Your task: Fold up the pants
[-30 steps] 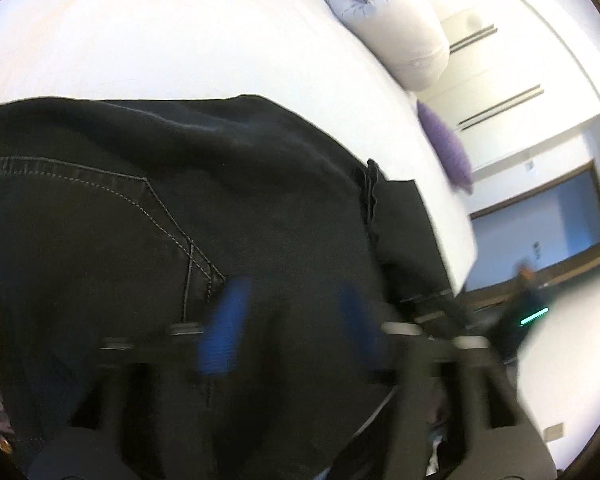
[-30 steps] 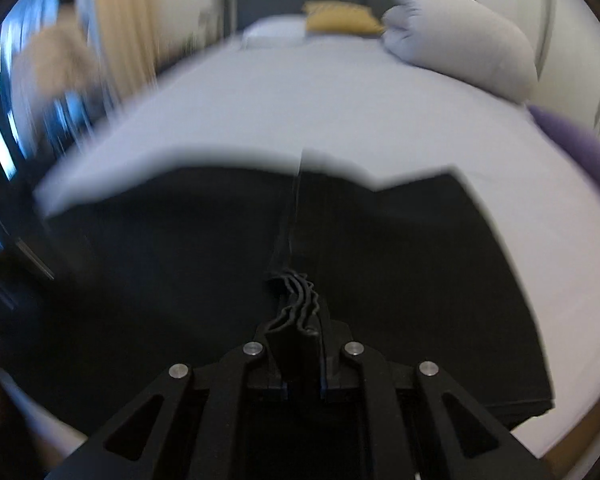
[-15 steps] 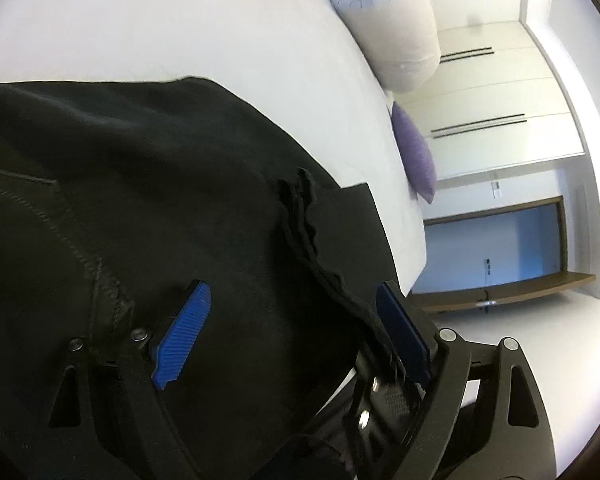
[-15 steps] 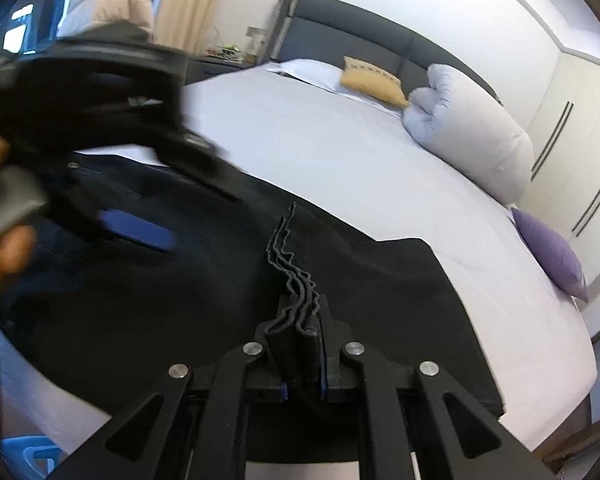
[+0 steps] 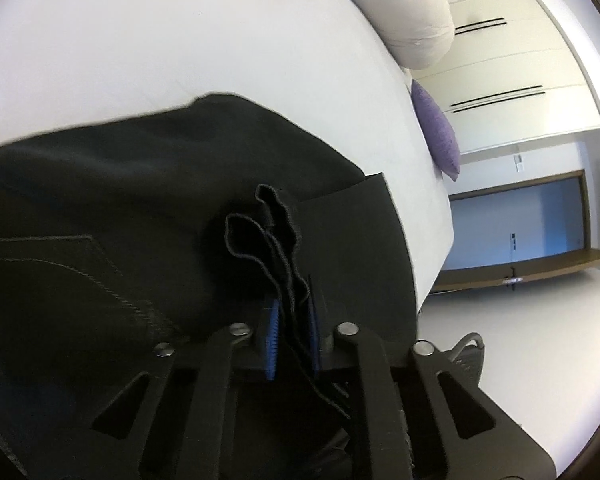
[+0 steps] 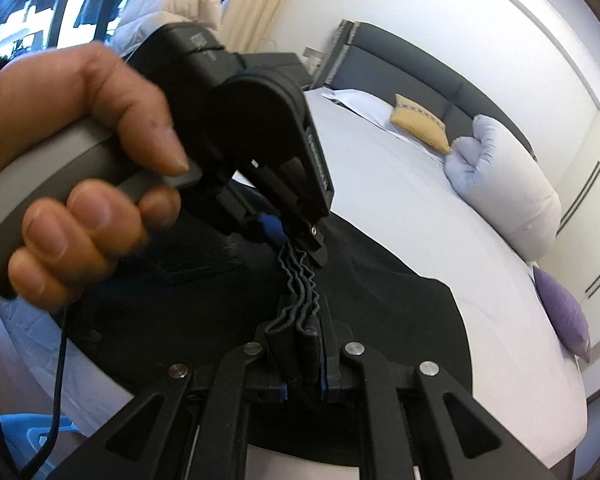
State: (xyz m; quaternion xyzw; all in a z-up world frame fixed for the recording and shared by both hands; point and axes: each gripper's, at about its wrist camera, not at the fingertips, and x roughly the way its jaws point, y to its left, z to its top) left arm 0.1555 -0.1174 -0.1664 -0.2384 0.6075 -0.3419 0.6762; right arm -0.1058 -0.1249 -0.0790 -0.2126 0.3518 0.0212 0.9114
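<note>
White bed (image 5: 140, 60) under black pants (image 5: 100, 200). Left gripper (image 5: 292, 324) clenched on bunched hem edges; right gripper (image 6: 304, 356) clenched on same stack. Pad contact partly hidden by cloth.

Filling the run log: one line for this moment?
left gripper: shut on pants | right gripper: shut on pants | pants: on bed

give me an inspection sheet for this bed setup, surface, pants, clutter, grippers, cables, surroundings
Surface: white bed, sheet smooth.
Job's things: black pants lying near the bed's edge, stacked edges bunched and lifted.
Clutter: rolled pale duvet, purple cushion, mustard cushion.
Grippers: left gripper jaws shut on the bunched edge; right gripper jaws shut on the same bunch.
Cables: thin black cable hanging below the hand.
Surroundings: dark headboard, white wardrobe doors, beige curtain.
</note>
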